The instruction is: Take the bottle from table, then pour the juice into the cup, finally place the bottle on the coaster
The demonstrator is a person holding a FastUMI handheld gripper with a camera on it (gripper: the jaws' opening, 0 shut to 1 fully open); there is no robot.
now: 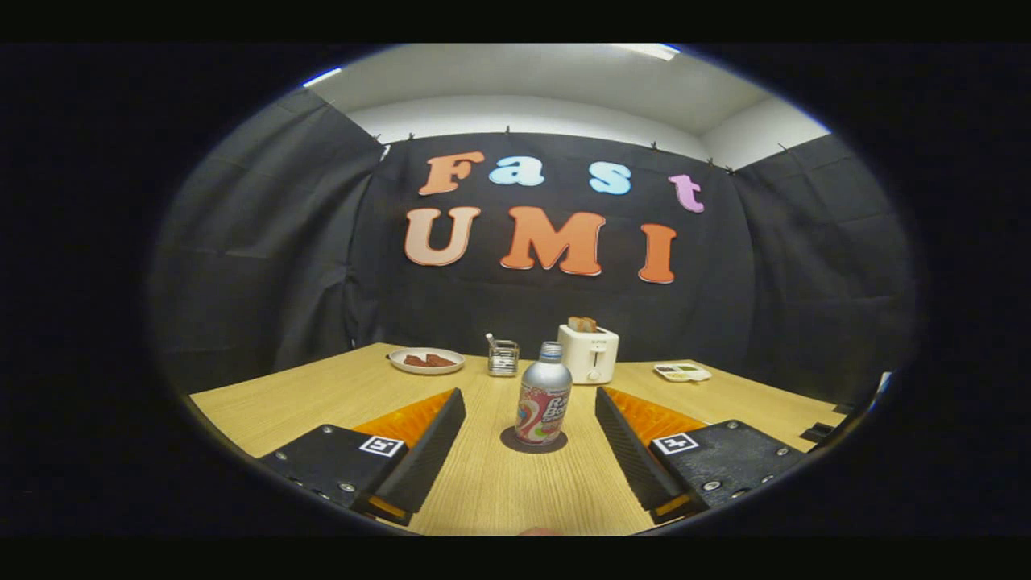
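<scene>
a: where's your bottle (pixel 544 395)?
b: upright on the dark round coaster (pixel 509 441), mid-table, between your two fingers and apart from both.
a: and your gripper (pixel 529 401)?
b: released, jaws spread wide, one finger (pixel 427 447) each side of the bottle, gripping nothing.
a: what's past it?
b: toward the table's (pixel 322 395) far edge you've a clear cup (pixel 503 358) just behind the bottle, a white toaster (pixel 589 353) with bread beside it, a plate (pixel 426 360) of food near the far left corner, and a small tray (pixel 682 371) toward the far right.
</scene>
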